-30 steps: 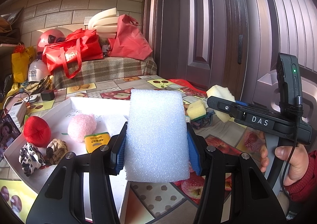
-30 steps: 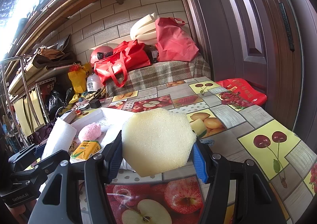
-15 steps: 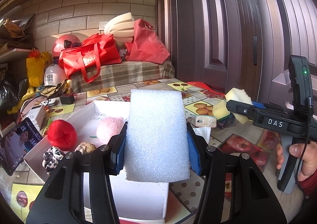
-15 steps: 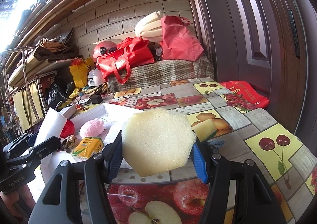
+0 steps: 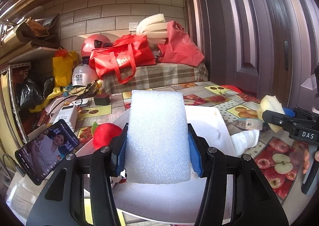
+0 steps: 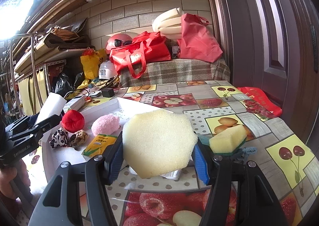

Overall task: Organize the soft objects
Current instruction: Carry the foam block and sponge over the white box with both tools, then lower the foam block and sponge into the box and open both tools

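Gripping white foam block (image 5: 157,138), left gripper (image 5: 157,146) is hovering over white tray (image 5: 217,120). Right gripper (image 6: 159,152) is clamping yellow sponge (image 6: 157,142) beside tray, hiding white cloth; red plush apple (image 6: 73,121), pink pompom (image 6: 105,124) are lying inside.

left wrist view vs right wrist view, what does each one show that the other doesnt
Only the left wrist view shows the phone playing video and the rolled white cloth.

Only the right wrist view shows the pink pompom, yellow packet, leopard scrunchie and yellow-green sponge.

Both show the white tray, red plush apple, the left gripper shut on the white foam block and the right gripper shut on the yellow foam.
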The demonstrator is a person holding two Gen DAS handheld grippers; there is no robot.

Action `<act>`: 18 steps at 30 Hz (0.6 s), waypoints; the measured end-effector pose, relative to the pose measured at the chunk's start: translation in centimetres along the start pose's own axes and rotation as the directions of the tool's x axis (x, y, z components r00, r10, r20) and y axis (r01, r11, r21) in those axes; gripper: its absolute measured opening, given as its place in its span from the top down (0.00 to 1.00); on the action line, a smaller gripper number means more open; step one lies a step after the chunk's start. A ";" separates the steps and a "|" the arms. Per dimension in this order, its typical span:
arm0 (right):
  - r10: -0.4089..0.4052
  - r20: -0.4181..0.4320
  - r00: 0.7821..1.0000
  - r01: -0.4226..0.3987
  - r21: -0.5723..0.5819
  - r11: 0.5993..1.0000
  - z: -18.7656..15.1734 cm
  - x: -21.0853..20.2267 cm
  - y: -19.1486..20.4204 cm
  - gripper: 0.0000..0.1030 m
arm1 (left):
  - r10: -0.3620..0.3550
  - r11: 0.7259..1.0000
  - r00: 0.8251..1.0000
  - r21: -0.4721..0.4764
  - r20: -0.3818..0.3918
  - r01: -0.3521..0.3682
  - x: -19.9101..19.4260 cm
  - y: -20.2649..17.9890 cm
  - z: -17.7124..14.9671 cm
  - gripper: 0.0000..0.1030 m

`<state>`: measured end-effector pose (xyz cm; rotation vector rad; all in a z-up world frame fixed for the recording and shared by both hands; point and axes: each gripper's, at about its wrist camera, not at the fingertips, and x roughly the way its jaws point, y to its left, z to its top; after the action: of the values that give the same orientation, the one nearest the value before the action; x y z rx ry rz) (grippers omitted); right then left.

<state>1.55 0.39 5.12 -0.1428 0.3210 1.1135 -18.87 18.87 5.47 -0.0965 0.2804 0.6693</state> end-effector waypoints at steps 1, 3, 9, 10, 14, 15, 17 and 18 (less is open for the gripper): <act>0.005 -0.001 1.000 -0.005 -0.011 1.000 0.1 0.3 0.4 0.40 | 0.016 1.000 1.000 -0.027 -0.007 -0.016 0.5 1.0 0.1 0.50; 0.019 -0.002 1.000 -0.019 -0.030 0.999 0.3 1.1 1.3 0.40 | 0.049 0.997 0.999 -0.060 -0.014 -0.050 1.3 2.5 0.1 0.50; 0.070 -0.018 0.997 -0.071 -0.054 0.996 1.0 3.9 4.1 0.40 | 0.071 0.997 0.997 -0.022 -0.032 -0.072 3.0 2.2 0.4 0.50; 0.075 -0.023 0.997 -0.076 -0.056 0.996 1.1 4.5 4.6 0.40 | 0.068 0.998 0.997 -0.014 -0.035 -0.068 3.3 1.9 0.4 0.50; 0.087 -0.047 0.995 -0.090 -0.067 0.994 1.7 6.9 6.3 0.40 | 0.057 0.998 0.997 -0.014 -0.061 -0.058 4.7 1.6 0.8 0.50; 0.089 -0.055 0.995 -0.092 -0.066 0.994 1.9 7.5 6.5 0.40 | 0.059 0.998 0.996 -0.019 -0.067 -0.060 5.0 1.6 0.9 0.50; 0.085 -0.075 0.994 -0.089 -0.063 0.994 2.1 8.6 6.8 0.40 | 0.064 0.997 0.995 -0.034 -0.075 -0.066 5.5 1.9 1.0 0.50; 0.081 -0.083 0.993 -0.086 -0.059 0.995 2.2 9.1 6.8 0.40 | 0.066 0.997 0.995 -0.042 -0.079 -0.070 5.6 2.1 1.0 0.50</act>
<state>-0.55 11.74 4.60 -0.2322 0.3670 1.2035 -15.74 24.05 4.83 -0.1567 0.3449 0.7409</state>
